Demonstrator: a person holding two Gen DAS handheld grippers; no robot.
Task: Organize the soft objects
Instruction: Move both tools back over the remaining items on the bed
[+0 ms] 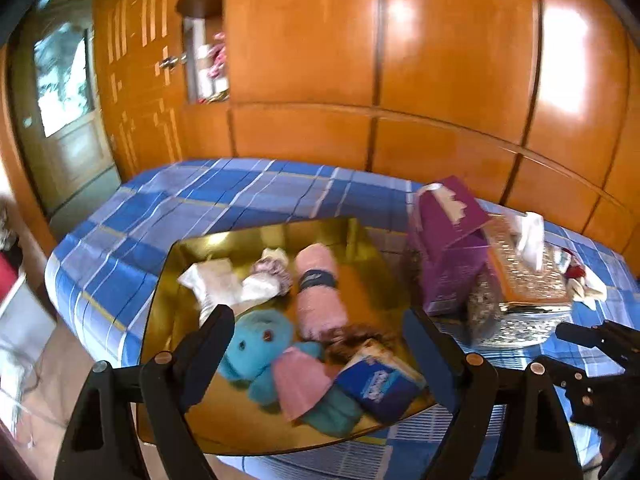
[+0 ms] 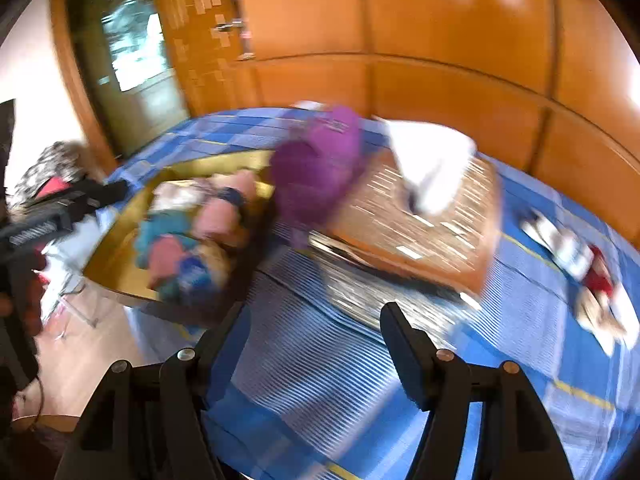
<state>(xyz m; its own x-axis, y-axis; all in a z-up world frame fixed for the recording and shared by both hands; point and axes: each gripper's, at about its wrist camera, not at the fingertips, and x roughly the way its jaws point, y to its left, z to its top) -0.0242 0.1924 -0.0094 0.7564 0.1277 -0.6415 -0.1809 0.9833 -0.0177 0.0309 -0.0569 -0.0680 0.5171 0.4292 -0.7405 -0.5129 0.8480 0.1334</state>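
Two grippers hang over a bed (image 1: 168, 204) spread with a blue checked sheet. From the left wrist view, the left gripper (image 1: 320, 344) has its jaws standing wide apart with nothing between the pads. Just beyond them a gold tray (image 1: 192, 420) lies on the sheet. At 6 o'clock on the tray sit a blue tissue pack (image 1: 378, 386) and a folded pink cloth (image 1: 298, 380) lying over a teal cloth (image 1: 336, 414). A blue plush toy (image 1: 256, 344) lies at about 7 o'clock. At the tray's middle a rolled pink towel (image 1: 318, 292) is wrapped by a dark band. Crumpled white cloths (image 1: 224, 284) lie at 10 o'clock.

Off the tray toward 3 o'clock, a purple tissue box (image 1: 448, 240) leans against a patterned tissue box (image 1: 524, 280) with a white tissue sticking up from it. The right gripper (image 1: 596, 356) enters at the frame's right edge.

From the right wrist view, which is motion-blurred, the right gripper (image 2: 316, 332) has open jaws over bare sheet, gripping nothing. A small red and white item (image 2: 592, 276) lies on the sheet at 3 o'clock; what it is cannot be told. Farthest off stands a wooden wardrobe (image 1: 440, 60), with a door (image 1: 68, 120) at 10 o'clock.
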